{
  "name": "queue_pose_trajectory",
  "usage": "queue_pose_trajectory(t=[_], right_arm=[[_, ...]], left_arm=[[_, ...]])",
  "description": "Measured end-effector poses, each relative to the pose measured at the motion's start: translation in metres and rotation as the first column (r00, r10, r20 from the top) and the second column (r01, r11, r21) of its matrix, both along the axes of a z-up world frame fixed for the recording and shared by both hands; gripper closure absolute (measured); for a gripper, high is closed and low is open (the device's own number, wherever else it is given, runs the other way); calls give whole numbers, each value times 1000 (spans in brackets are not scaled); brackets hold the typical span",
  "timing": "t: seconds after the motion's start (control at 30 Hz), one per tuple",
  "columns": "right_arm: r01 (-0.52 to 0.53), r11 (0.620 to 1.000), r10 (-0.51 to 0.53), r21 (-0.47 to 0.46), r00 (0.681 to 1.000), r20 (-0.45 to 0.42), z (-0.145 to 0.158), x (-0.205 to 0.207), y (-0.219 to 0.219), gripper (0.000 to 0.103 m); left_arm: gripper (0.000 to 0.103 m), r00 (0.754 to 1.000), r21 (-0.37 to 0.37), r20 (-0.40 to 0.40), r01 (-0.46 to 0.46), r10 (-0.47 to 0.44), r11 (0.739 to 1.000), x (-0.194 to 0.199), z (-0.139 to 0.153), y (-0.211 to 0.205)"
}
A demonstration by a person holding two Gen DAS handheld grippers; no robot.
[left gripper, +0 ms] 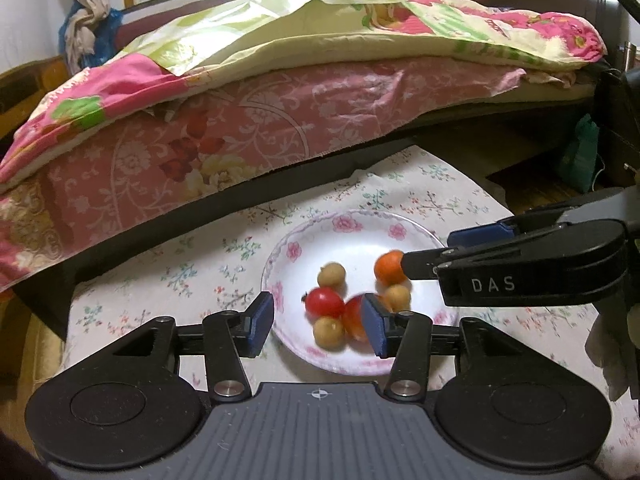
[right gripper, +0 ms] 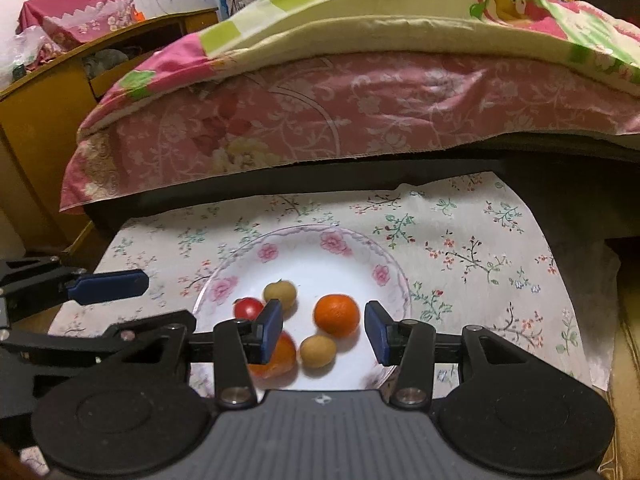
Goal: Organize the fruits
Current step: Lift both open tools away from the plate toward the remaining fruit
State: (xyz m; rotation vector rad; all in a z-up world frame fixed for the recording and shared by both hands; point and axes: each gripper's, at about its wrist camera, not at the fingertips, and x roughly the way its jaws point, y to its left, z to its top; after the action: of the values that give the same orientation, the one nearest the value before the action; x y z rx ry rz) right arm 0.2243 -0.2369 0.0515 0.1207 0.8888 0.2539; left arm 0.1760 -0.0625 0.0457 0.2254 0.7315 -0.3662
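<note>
A white plate with pink flowers holds an orange, a red tomato, a second reddish fruit and three small tan fruits. My left gripper hangs open over the plate's near left side, its pads touching nothing. My right gripper is open above the plate's near edge. The orange lies below and between its fingers, apart from both pads.
The plate rests on a floral tablecloth over a low table. A bed with pink and green covers runs close behind it. A wooden cabinet stands at the left, a green bag at the right.
</note>
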Motion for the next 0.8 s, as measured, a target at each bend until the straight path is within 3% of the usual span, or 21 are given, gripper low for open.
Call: queue_pose_trajectory(t=[0.47, 0.8], right_arm=[[-15, 1000, 15, 6, 1000, 25, 27, -68, 22, 58], [17, 999, -18, -34, 1000, -18, 40, -111, 12, 58]], left_arm=[[42, 1000, -12, 0, -17, 17, 1000, -64, 14, 18], [41, 999, 45, -47, -15, 17, 999, -93, 6, 23]])
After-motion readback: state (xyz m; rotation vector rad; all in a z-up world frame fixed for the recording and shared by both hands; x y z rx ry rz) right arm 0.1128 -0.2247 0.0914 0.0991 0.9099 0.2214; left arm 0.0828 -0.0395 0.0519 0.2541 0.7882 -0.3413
